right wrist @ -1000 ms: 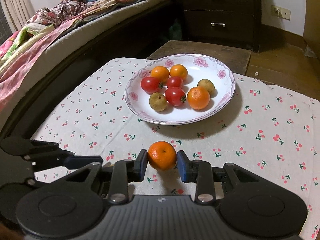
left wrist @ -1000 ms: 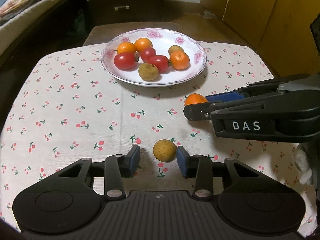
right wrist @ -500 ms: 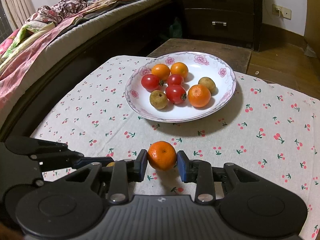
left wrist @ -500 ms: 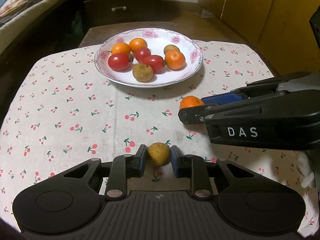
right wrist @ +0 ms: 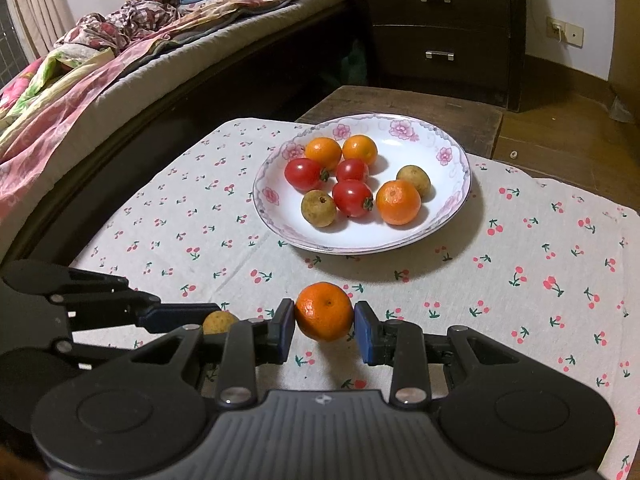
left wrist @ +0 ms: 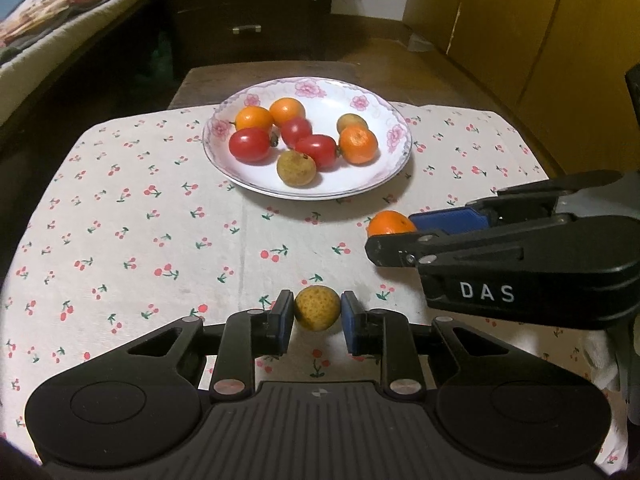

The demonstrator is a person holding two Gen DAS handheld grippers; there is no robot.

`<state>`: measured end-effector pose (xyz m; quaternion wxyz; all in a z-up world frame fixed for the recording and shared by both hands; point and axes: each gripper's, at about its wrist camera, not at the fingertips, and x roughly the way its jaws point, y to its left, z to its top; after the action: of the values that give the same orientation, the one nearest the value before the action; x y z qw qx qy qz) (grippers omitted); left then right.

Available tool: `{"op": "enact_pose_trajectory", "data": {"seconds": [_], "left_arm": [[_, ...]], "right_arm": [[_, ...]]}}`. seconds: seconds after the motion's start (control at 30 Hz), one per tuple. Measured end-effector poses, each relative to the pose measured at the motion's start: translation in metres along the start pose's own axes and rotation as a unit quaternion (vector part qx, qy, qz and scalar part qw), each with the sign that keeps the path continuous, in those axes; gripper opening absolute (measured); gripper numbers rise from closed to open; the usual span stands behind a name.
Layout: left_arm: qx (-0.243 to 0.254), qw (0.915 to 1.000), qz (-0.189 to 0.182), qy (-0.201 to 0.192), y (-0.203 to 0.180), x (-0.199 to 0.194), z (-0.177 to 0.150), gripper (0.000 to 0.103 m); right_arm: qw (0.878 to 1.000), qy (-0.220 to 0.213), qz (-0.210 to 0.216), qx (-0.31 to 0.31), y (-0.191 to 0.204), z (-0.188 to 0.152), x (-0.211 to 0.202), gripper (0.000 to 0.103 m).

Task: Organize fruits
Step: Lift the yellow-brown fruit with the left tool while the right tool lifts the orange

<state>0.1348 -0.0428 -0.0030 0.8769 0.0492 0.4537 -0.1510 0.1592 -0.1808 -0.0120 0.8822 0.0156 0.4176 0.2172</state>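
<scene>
Fruit fills the middle of the plate (left wrist: 394,112), whose near rim and right side lie bare. Nearer than the plate, bare cloth (left wrist: 120,240) spreads wide. There the left gripper (left wrist: 316,314) is clamped on a yellow-brown fruit (left wrist: 317,307) and the right gripper (right wrist: 325,325) pinches an orange (right wrist: 325,311). In the left view, the right gripper's finger hides most of that orange.

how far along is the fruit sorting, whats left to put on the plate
Done: eight fruits already sit on the flowered plate. In hand: the left tool is shut on the yellow-brown fruit, the right tool on the loose orange; both fruits are down near the cherry-print cloth. Left: carry both to the plate. No other loose fruit shows.
</scene>
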Motion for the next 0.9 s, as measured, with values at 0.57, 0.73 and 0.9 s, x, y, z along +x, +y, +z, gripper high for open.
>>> {"op": "enact_pose_trajectory", "data": {"seconds": [0.57,0.73,0.9], "left_arm": [[-0.005,1.0,0.007,-0.005,0.002,-0.004,0.0,0.033],[-0.009,0.9999,0.008,-0.01,0.003,-0.006,0.002,0.033],[-0.01,0.9998,0.011,-0.016,0.004,-0.008,0.006,0.033]], "right_arm": [[1.0,-0.016,-0.007,0.004,0.005,-0.004,-0.02,0.047],[1.0,-0.02,-0.01,0.005,0.006,-0.003,-0.024,0.047],[1.0,-0.025,-0.013,0.005,0.007,-0.003,-0.028,0.047]]}}
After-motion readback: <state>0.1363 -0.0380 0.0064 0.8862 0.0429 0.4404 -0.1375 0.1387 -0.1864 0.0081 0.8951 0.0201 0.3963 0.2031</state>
